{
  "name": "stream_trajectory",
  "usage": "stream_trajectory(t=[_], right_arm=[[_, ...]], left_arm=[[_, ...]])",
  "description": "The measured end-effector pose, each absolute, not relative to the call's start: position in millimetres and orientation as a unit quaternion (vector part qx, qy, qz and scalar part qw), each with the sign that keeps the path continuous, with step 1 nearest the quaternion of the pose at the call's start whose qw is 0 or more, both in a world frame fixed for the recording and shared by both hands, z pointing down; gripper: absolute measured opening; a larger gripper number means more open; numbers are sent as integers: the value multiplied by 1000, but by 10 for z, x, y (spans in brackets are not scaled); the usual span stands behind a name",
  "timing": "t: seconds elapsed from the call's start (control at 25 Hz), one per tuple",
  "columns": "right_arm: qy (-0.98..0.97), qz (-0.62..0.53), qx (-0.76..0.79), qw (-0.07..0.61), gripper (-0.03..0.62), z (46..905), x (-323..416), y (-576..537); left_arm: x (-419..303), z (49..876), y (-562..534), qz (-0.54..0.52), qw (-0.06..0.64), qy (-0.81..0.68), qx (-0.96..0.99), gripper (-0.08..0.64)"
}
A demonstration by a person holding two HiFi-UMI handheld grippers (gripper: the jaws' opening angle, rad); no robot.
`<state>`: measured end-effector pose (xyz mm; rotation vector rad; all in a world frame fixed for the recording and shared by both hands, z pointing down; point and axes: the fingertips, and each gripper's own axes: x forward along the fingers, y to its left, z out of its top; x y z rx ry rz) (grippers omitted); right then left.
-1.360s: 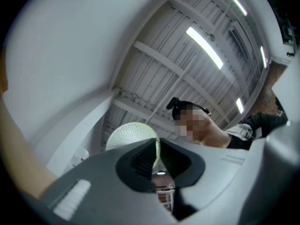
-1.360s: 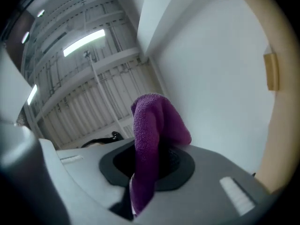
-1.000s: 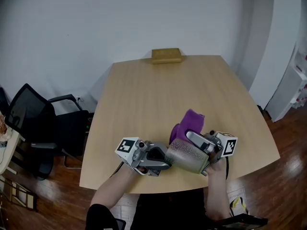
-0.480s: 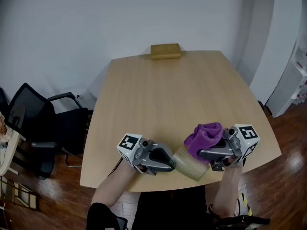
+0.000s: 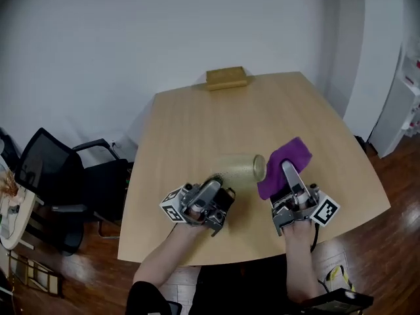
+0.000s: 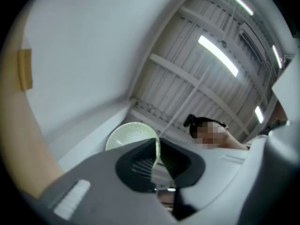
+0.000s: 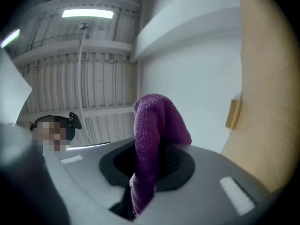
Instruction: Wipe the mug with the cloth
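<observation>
In the head view my left gripper (image 5: 213, 184) is shut on the rim of a pale green speckled mug (image 5: 237, 170). It holds the mug above the wooden table (image 5: 216, 120), with the mouth turned to the right. The left gripper view shows the mug (image 6: 126, 134) pinched edge-on in the left gripper (image 6: 157, 161). My right gripper (image 5: 287, 173) is shut on a purple cloth (image 5: 287, 157), which rises just right of the mug's mouth. In the right gripper view the cloth (image 7: 152, 130) stands up out of the right gripper (image 7: 145, 165). Both grippers point upward and away from me.
A tan box (image 5: 226, 77) lies at the table's far edge. A black office chair (image 5: 59, 182) stands off the table's left side and a white shelf unit (image 5: 410, 87) at the right. The near table edge runs just under both hands.
The right gripper drew the cloth off the mug and out to the right. Both grippers then tilted up and away, swinging the mug and the cloth toward the table's middle.
</observation>
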<state>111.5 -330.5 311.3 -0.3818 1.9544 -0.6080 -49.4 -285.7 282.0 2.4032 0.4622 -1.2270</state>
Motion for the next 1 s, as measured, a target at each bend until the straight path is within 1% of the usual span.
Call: stream_trajectory(t=[0.08, 0.16, 0.36, 0.44, 0.56, 0.64, 0.68, 0.72, 0.84, 0.88, 0.92, 1.0], right_arm=[[810, -191, -179, 525, 54, 2981, 1163, -3179], [833, -117, -196, 504, 54, 2854, 994, -3060], [886, 83, -282, 359, 54, 2822, 350, -2812], [904, 118, -292, 289, 54, 2926, 97, -2803], [935, 136, -278, 172, 54, 3168, -236, -2865], [942, 148, -278, 115, 55, 3278, -267, -2882], [937, 154, -293, 111, 55, 3271, -178, -2894], [927, 161, -315, 124, 55, 3210, -28, -2901], [880, 197, -376, 215, 55, 2826, 509, -2802], [868, 216, -383, 230, 55, 2721, 592, -2749], [864, 233, -381, 232, 55, 2665, 593, -2712], [875, 247, -361, 209, 55, 2694, 407, -2717]], left_arm=[[-634, 2832, -3025, -474, 225, 143, 839, 44], [-683, 2844, -3072, -496, 239, 140, 823, 44], [-660, 2817, -3045, -515, 264, 144, 803, 44], [-673, 2798, -3026, -512, 262, 145, 805, 48], [-683, 2804, -3063, -508, 259, 135, 810, 52], [-682, 2838, -3114, -506, 268, 128, 810, 47], [-692, 2848, -3133, -509, 273, 128, 806, 46], [-711, 2847, -3144, -513, 277, 128, 802, 46], [-753, 2820, -3140, -522, 280, 135, 794, 46], [-746, 2819, -3140, -523, 283, 138, 792, 45], [-733, 2822, -3138, -523, 288, 142, 789, 46], [-700, 2821, -3106, -523, 299, 157, 783, 48]])
